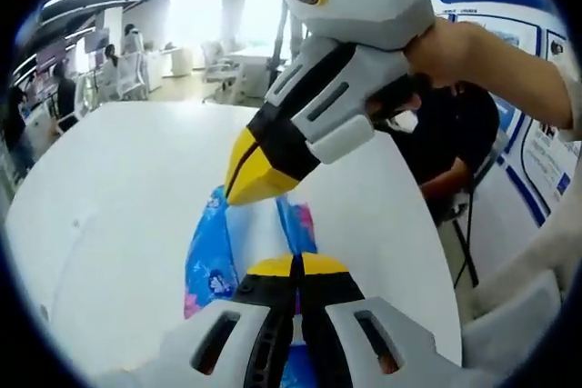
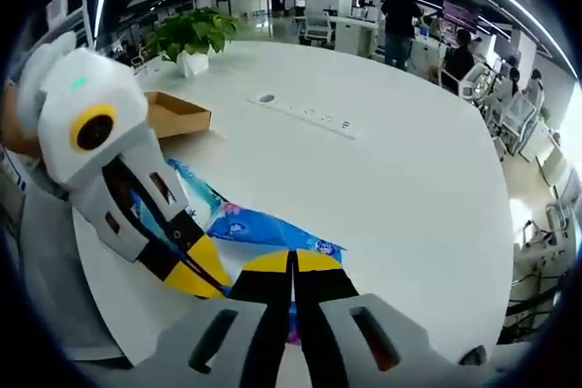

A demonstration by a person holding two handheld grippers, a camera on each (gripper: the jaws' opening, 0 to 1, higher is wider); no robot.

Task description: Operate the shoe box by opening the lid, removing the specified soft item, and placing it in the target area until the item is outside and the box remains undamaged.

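Note:
The soft item [image 1: 211,252] is a blue and pink printed cloth lying spread on the white table [image 1: 118,188]. My left gripper [image 1: 296,263] is shut, its yellow tips pinching the cloth's near edge. My right gripper [image 1: 238,190] reaches in from the upper right, held by a hand, its jaws closed on the cloth's far corner. In the right gripper view, the right gripper [image 2: 293,259] is shut at the edge of the cloth [image 2: 264,224], and the left gripper [image 2: 202,281] pinches it from the left. The brown cardboard shoe box [image 2: 175,114] sits open farther back on the table.
A potted plant [image 2: 191,32] stands behind the box. A flush socket strip [image 2: 305,115] lies in the table [image 2: 409,179]. Several people [image 2: 398,15] and office chairs are beyond the table's far edge. Another person sits close at the table's right side [image 1: 455,134].

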